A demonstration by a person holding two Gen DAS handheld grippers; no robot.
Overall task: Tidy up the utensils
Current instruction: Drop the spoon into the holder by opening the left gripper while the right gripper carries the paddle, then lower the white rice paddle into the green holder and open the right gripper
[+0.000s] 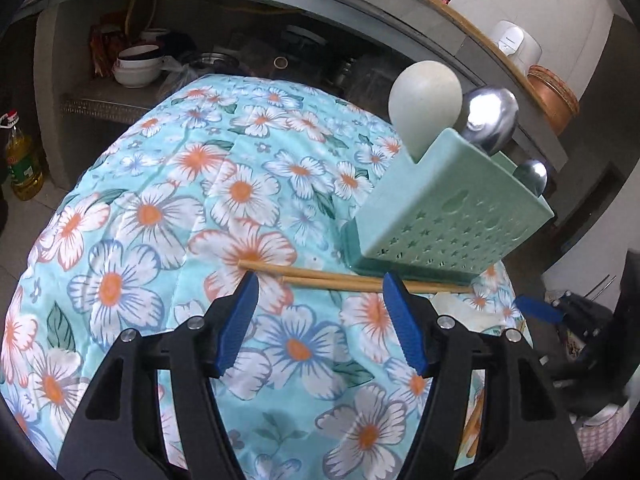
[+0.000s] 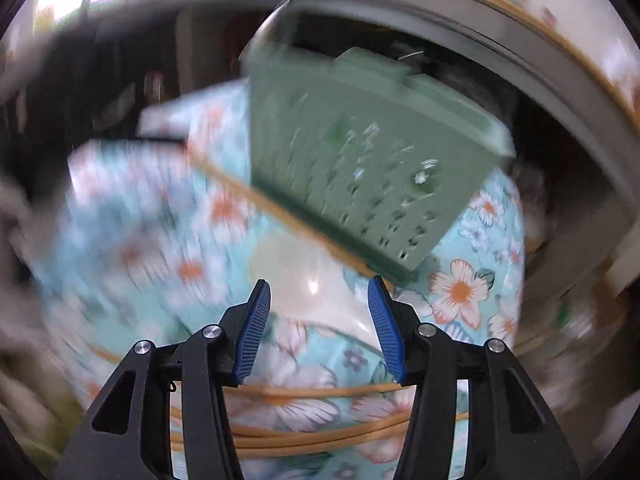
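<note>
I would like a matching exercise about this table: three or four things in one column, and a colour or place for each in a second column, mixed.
Things
1. utensil holder
2. chopsticks
3. large round spoon
4. left tool

Descriptions
A. white, standing in the holder
B. green, with star-shaped holes
C. open, just above the chopsticks
D. wooden, lying on the floral cloth

Pairs: 1-B, 2-D, 3-A, 4-C

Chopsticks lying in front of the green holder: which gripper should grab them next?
Left. The left gripper is open with its tips either side of the pair of chopsticks by the holder. The right gripper is open over a white spoon, in a blurred view.
</note>
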